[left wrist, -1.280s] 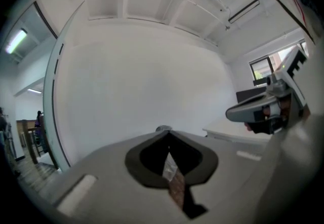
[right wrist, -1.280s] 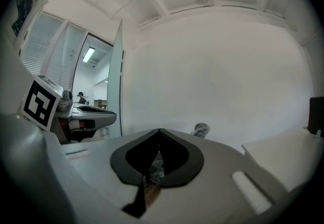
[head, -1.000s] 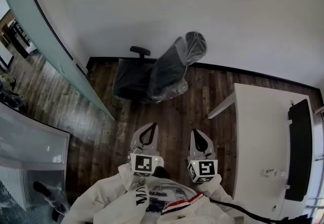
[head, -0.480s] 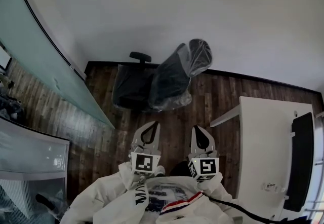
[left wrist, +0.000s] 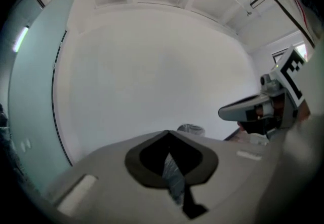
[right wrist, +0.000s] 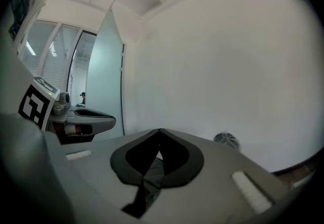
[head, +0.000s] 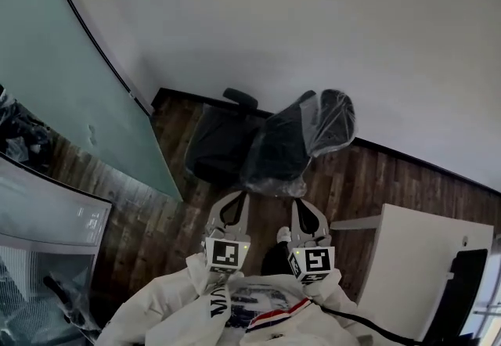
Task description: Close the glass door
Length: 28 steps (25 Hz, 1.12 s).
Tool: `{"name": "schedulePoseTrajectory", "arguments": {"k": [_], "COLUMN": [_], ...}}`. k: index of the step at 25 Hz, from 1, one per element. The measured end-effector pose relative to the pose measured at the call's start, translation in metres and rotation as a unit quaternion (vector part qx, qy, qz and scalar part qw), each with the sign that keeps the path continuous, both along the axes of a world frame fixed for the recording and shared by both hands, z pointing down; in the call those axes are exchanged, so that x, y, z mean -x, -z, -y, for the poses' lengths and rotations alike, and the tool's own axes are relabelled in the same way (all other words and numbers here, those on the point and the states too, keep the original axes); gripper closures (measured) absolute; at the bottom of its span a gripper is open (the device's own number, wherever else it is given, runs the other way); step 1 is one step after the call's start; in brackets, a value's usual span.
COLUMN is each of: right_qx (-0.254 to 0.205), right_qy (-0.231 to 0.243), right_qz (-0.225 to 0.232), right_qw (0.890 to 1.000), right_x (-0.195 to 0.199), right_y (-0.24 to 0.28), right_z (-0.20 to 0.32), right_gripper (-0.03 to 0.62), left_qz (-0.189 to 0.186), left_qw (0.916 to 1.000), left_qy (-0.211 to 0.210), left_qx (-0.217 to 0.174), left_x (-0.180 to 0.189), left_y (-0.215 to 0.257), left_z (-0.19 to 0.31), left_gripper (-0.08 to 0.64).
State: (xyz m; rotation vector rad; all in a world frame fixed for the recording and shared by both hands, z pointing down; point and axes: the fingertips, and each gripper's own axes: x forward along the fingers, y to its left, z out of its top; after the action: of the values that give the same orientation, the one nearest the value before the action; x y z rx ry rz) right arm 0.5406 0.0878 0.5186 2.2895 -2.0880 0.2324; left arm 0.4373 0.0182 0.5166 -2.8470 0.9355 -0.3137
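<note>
The left gripper (head: 232,203) and right gripper (head: 308,213), jaws together and empty, sit well apart from the glass door (head: 70,78). The chair (head: 270,145) near the door could block the approach.

The head view is taken from high up on the person's head and is aimed steeply down. The floor (head: 376,180), the chair (head: 274,145), the wall (head: 313,23), the glass door (head: 55,70) at the left and the counter (head: 399,258) at the right are seen from far off. The left gripper (head: 238,194) and the right gripper (head: 301,202) are seen close up at the bottom edge.

Each gripper view is taken from just behind that gripper's own jaws and is aimed almost level at the wall.

The wall, the chair and the glass door are shared by all three views. Each gripper is also caught at the side of the other's view.
</note>
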Motion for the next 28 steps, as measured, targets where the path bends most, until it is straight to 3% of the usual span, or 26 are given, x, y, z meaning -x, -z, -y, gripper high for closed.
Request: {"name": "schedulePoseTrajectory", "arguments": {"k": [9, 12, 16, 21, 28], "right_qx": [0.002, 0.002, 0.0, -0.007, -0.005], "right_qy": [0.118, 0.171, 0.246, 0.351, 0.474], "right_qz": [0.003, 0.004, 0.003, 0.004, 0.035], "right_qw": [0.993, 0.985, 0.969, 0.936, 0.88], "right_x": [-0.055, -0.06, -0.043, 0.007, 0.107], "right_y": [0.005, 0.002, -0.001, 0.003, -0.001], "right_z": [0.087, 0.113, 0.147, 0.18, 0.176], "right_gripper": [0.588, 0.588, 0.588, 0.588, 0.588], "left_qz": [0.009, 0.012, 0.009, 0.016, 0.056], "left_qw": [0.996, 0.9913, 0.979, 0.9523, 0.8917], "left_qy": [0.088, 0.13, 0.203, 0.304, 0.449], "left_qx": [-0.01, -0.013, -0.02, -0.017, -0.007], "left_x": [-0.064, -0.068, -0.05, 0.001, 0.108], "left_y": [0.014, 0.012, 0.006, 0.01, 0.009], "left_z": [0.063, 0.08, 0.102, 0.109, 0.067], "left_gripper": [0.557, 0.557, 0.557, 0.557, 0.557]}}
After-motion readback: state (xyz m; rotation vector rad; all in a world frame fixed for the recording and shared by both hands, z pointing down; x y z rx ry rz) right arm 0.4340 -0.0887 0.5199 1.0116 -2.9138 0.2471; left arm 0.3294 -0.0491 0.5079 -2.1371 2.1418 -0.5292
